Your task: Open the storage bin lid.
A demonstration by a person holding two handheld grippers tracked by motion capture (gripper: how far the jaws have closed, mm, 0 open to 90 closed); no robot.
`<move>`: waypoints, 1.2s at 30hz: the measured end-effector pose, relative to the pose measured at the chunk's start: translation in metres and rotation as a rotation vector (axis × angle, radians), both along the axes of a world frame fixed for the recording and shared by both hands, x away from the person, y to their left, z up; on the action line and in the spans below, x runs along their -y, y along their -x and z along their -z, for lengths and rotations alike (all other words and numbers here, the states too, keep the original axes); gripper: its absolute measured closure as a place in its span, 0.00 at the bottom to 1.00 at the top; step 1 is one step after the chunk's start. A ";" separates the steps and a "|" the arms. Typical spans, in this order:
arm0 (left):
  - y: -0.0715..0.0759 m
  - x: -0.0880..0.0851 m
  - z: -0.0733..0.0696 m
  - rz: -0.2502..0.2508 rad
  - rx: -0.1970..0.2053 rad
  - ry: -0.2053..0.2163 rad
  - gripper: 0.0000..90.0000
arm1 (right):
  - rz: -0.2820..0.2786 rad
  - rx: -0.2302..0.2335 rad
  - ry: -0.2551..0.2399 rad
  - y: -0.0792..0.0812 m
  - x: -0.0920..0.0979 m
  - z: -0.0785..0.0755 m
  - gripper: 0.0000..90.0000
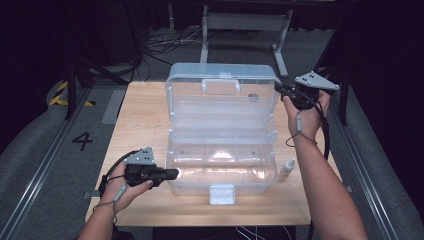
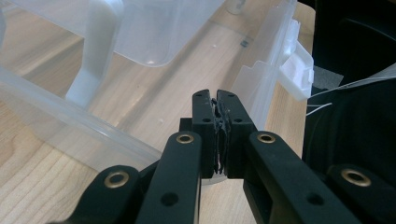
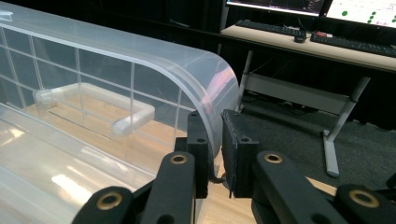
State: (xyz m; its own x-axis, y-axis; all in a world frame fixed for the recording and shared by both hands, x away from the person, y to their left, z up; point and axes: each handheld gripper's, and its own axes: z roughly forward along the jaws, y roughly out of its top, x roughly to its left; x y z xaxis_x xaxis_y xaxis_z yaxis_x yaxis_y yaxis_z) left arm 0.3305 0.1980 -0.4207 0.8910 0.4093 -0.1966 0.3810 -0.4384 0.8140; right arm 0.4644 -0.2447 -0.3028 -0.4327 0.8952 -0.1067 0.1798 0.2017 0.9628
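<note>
Left gripper [image 1: 172, 174] clenched on base wall of clear plastic hinged box [image 1: 222, 150]; right gripper [image 1: 279, 88] gripped lid [image 3: 140, 70] edge. Floor marking "4" [image 1: 82, 140].

1 clear box [image 1: 222, 150], 1 small bottle [image 1: 286, 169], 2 tongs: left [image 1: 172, 174], right [image 1: 278, 87]

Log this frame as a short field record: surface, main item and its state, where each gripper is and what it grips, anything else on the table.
surface: wooden table
main item: clear plastic box, open, lid standing up at the back
box front: latch hanging at the near edge
left gripper: at the box's left near corner, jaws shut on the box wall
right gripper: at the lid's upper right corner, jaws clamped on the lid edge
other item: small white bottle standing on the table, right of the box
</note>
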 end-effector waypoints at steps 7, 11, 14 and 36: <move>0.000 0.000 0.000 -0.001 0.006 0.001 0.96 | -0.003 0.025 -0.003 -0.006 0.000 0.004 0.92; 0.000 0.000 0.001 0.000 0.006 0.005 0.96 | -0.007 0.034 -0.010 -0.010 0.000 0.006 0.93; 0.000 0.001 0.001 0.000 0.007 0.004 0.96 | -0.008 0.037 -0.012 -0.013 0.001 0.007 0.93; 0.000 0.000 0.002 -0.001 0.011 0.015 0.96 | -0.036 0.040 -0.008 -0.035 0.002 0.013 0.94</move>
